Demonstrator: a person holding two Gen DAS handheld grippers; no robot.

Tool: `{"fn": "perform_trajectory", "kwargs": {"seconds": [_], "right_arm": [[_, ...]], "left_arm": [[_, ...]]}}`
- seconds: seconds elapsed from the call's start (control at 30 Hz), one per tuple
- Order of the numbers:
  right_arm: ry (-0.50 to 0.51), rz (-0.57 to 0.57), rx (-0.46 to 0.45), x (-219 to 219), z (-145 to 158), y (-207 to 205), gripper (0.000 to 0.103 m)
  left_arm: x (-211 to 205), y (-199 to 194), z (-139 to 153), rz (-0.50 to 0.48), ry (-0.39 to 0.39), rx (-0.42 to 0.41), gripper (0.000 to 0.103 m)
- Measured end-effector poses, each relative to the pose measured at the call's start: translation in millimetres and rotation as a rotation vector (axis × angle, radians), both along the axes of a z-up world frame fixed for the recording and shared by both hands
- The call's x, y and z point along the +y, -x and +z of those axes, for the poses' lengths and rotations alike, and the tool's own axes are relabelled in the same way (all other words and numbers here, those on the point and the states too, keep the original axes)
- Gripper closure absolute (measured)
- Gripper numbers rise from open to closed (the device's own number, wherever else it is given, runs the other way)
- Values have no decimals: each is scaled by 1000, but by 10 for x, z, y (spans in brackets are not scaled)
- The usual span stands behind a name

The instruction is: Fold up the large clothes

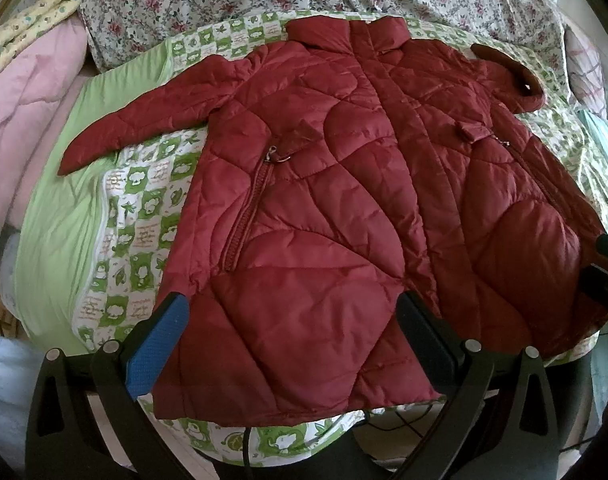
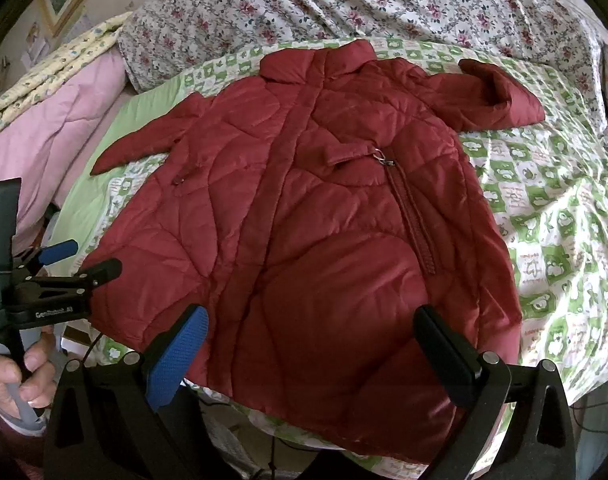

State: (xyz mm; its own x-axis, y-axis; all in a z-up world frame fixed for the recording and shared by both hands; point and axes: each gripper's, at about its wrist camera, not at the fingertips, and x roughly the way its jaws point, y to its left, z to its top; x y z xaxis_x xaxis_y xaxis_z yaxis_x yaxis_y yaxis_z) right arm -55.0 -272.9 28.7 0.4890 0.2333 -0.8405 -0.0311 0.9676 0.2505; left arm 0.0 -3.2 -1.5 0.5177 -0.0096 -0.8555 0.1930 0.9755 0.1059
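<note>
Where legible, left gripper (image 2: 80, 258) reads seemingly "GenRobot.AI".

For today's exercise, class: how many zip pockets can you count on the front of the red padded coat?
2. One zip pocket runs down the coat panel on the picture's left; the other is on the panel right of the centre placket. More could be hidden underneath.

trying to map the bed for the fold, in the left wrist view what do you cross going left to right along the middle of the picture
pink quilted blanket → plain light green sheet edge → green and white checked printed bedcover → dark red quilted padded coat, laid flat with its front up, reaching almost to the right edge
</note>
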Motion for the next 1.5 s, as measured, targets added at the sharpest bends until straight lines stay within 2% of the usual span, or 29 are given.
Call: {"fn": "perform_trajectory", "kwargs": {"seconds": [0.27,0.4,0.47,0.53,0.77,1.07,1.2,1.3,1.43,1.5], "right_arm": [[-12,0,-9,13,28,-11,0],[20,4,-2,10,26,-37,0],[24,6,1,1,24,-47,0],[34,6,11,-20,16,-65,0],[28,-14,-1,-138,25,-144,0],[41,-81,-4,-516,84,-426,0],[52,-121,-87,-752,193,-581,0],[41,-150,-97,-944,220,-753,0],[49,-182,-104,-1206,221,-1053,2],[56,-198,-112,-1351,201,-1226,2]], "left_arm": [[-8,1,0,-3,17,-23,0],[-3,6,4,-3,25,-52,0],[-1,-7,-4,-3,24,-41,0],[-4,-43,-31,-2,2,18,0],[16,-138,-34,-2,4,12,0],[57,-389,-1,13,8,14,0],[102,-531,24,27,27,29,0],[129,-638,44,38,49,49,0],[168,-779,104,51,27,18,0],[191,-872,123,57,47,20,0]]}}
